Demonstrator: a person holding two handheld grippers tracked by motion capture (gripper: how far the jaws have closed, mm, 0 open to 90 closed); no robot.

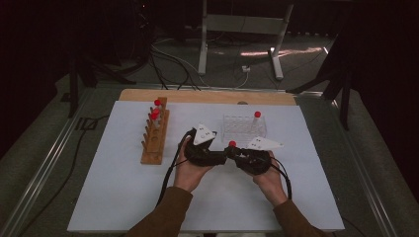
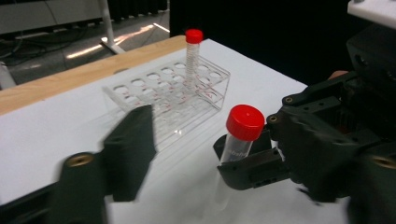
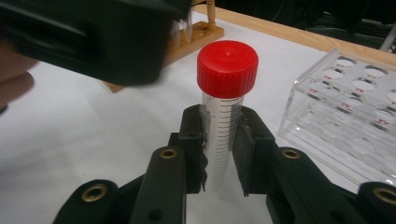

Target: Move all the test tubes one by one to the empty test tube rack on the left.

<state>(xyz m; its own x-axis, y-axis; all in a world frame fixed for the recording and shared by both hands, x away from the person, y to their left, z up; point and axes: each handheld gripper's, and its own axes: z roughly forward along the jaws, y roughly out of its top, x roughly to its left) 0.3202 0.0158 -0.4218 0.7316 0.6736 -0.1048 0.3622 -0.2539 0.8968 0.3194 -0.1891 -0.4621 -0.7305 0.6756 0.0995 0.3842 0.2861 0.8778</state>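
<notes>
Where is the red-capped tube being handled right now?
The red-capped tube stands upright, clamped in the right gripper at mid-table, just in front of the clear rack, with the left gripper beside it.

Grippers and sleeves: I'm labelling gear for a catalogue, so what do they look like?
Both the left gripper and the right gripper are black, each topped by a grey three-cornered plate with small dark markings. Brass-coloured rivets dot the jaw links. A black cable trails from the left one. The sleeves are brown.
</notes>
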